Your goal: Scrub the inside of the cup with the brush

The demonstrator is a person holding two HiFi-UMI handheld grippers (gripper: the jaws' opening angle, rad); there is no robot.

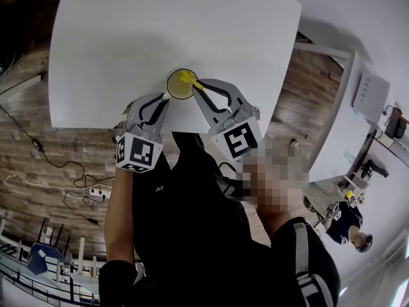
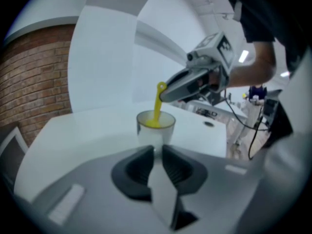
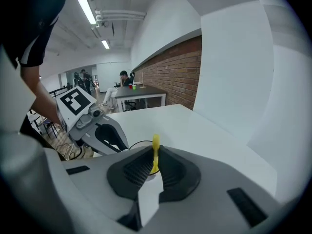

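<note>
Head view overhead, gripper views close, sharing cup (image 1: 179, 89)

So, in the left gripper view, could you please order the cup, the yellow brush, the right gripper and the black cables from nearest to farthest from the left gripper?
1. cup: centre, directly ahead.
2. yellow brush: standing inside the cup.
3. right gripper: above and to the right, holding the brush's top.
4. black cables: far right, in the background.
</note>
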